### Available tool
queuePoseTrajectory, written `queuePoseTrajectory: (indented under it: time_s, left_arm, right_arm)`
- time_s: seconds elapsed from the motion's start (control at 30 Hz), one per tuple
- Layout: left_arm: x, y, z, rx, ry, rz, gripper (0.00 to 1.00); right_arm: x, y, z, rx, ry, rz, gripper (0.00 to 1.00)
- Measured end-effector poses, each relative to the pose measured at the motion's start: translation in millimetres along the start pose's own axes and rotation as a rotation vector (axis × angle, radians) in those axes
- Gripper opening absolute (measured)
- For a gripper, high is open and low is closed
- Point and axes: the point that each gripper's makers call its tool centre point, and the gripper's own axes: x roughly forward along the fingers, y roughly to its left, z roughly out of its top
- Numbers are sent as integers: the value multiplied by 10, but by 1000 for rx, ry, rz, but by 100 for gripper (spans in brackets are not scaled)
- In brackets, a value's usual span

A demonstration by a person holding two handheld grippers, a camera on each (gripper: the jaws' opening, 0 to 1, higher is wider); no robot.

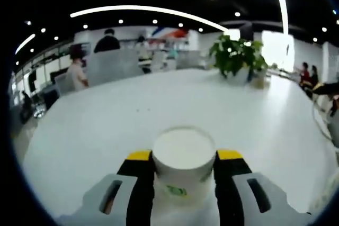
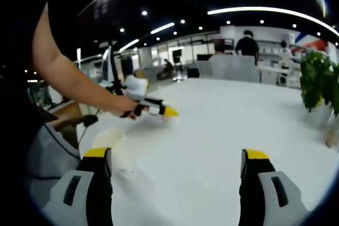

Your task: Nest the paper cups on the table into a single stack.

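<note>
A potted plant (image 1: 235,56) stands on the white table (image 1: 106,120).

Counted on the round white tabletop (image 1: 95,125): two white paper cups, one (image 1: 184,163) with a green mark near the near edge, another (image 2: 112,146) at the left edge. One leafy green potted plant (image 1: 235,56) by the far edge.

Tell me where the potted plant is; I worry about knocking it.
In the left gripper view, the potted plant stands at the table's far right edge, well beyond the held paper cup.
</note>
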Motion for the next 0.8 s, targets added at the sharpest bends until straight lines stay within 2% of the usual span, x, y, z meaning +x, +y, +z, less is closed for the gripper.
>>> queuePoseTrajectory:
  time_s: [0.4,0.7,0.8]
  left_arm:
    - [4,-18,-11,31,21,-28,40]
    - [-7,69,111,51,23,-23,40]
    - [-30,116,179,25,13,-17,40]
  right_arm:
    - [4,-1,15,-6,-1,2,100]
    - [19,5,1,-9,5,8,100]
    - [19,6,7,-9,3,6,100]
